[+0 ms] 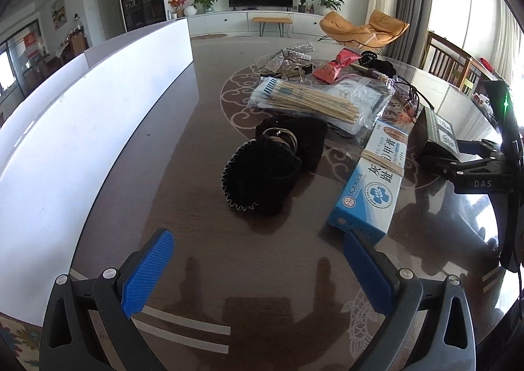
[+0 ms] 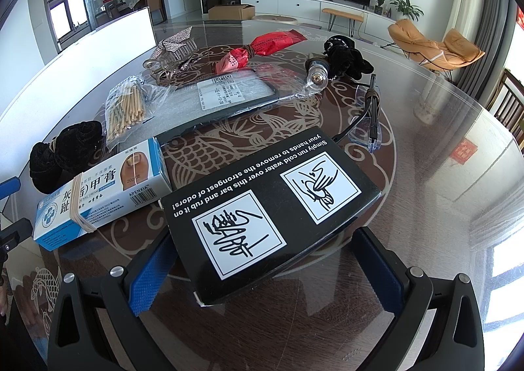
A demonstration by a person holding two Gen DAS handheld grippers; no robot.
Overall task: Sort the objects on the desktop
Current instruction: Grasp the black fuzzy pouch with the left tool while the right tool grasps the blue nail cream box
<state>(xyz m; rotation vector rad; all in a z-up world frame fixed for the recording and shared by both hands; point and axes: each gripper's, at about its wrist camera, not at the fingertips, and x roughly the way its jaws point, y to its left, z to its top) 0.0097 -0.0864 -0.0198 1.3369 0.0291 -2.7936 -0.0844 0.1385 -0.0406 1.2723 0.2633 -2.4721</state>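
Observation:
My left gripper (image 1: 258,251) is open and empty over the dark table, just short of a black velvet pouch (image 1: 265,171) and a blue nail-cream box (image 1: 376,174). My right gripper (image 2: 265,256) is open with its blue pads on either side of a black box (image 2: 268,207) printed with white hand pictures; contact is not clear. That black box (image 1: 437,138) and the right gripper (image 1: 475,168) also show at the right of the left wrist view. The blue box (image 2: 104,194) and pouch (image 2: 62,155) lie left of it.
A bag of wooden sticks (image 1: 311,101), a red wrapper (image 2: 258,50), a sparkly hair clip (image 2: 173,50), a bulb (image 2: 316,74), a black scrunchie (image 2: 344,56), a cable and clear glasses (image 2: 370,119) lie on the table. A white panel (image 1: 82,102) stands along the left edge.

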